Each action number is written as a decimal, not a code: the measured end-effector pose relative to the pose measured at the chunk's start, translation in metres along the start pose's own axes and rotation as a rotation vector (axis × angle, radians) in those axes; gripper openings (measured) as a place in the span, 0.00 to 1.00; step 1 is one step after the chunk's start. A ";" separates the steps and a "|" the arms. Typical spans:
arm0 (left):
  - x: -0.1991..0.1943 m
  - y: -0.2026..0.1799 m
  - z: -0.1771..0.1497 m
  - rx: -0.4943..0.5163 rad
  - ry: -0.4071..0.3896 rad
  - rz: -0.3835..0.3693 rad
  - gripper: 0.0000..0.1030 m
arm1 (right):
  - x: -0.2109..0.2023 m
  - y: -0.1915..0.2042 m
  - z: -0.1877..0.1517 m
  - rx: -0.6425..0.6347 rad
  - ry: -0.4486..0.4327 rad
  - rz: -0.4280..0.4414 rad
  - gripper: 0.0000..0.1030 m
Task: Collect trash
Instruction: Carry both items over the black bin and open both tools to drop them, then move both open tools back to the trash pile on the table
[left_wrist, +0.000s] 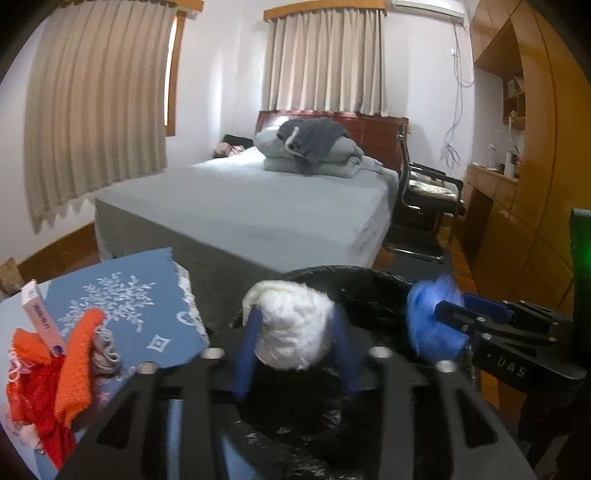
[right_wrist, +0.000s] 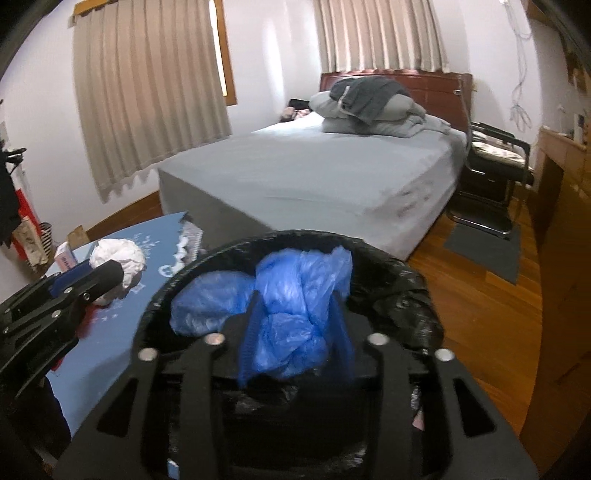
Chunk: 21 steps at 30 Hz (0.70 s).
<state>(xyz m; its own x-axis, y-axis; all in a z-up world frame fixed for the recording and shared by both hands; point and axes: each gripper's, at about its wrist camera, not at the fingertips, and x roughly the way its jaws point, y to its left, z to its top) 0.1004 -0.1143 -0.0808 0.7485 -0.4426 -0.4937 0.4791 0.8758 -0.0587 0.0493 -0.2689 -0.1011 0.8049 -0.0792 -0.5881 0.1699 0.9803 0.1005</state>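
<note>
Nearest in the left wrist view, the left gripper (left_wrist: 295, 343) has a crumpled white paper wad (left_wrist: 293, 325) between its blue fingers (left_wrist: 245, 354), which stand partly apart; whether the pads press it or it is slipping free cannot be told through the blur. It hangs at the near rim of the black-lined trash bin (left_wrist: 369, 291). In the right wrist view, the right gripper (right_wrist: 295, 332) likewise has a crumpled blue plastic bag (right_wrist: 295, 306) between half-parted fingers (right_wrist: 251, 332), right over the bin's mouth, and a second blue plastic wad (right_wrist: 210, 302) already lies inside against the liner. By my reading both pieces are at the point of release, so this pair is nearly done. What seems left sits on the blue snowflake-patterned tablecloth (left_wrist: 140, 306) beside the bin: an orange cloth or netting heap (left_wrist: 48, 373) and a small pink-and-white box (left_wrist: 40, 317), whose printed word is too blurred to read; whether these count as trash is unclear. The only readable writing is "DAS" on the right gripper's black body, seen from the left view. Farther off stand a grey-sheeted bed (right_wrist: 332, 173) with folded bedding (right_wrist: 369, 107), a black chair (right_wrist: 491, 162), beige curtains (right_wrist: 147, 85) and a wooden cabinet wall (left_wrist: 528, 147).
</note>
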 end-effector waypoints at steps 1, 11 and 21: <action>-0.001 0.001 -0.001 -0.002 -0.003 -0.005 0.56 | 0.000 -0.001 0.001 0.003 -0.003 -0.007 0.57; -0.029 0.031 -0.006 -0.010 -0.049 0.110 0.72 | -0.008 0.010 0.004 0.008 -0.054 -0.005 0.94; -0.081 0.103 -0.025 -0.057 -0.079 0.353 0.75 | 0.003 0.093 0.016 -0.067 -0.052 0.139 0.95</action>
<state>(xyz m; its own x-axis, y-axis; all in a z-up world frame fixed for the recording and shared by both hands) 0.0775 0.0172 -0.0685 0.8975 -0.1231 -0.4234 0.1605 0.9856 0.0539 0.0771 -0.1811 -0.0808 0.8469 0.0504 -0.5294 0.0181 0.9922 0.1235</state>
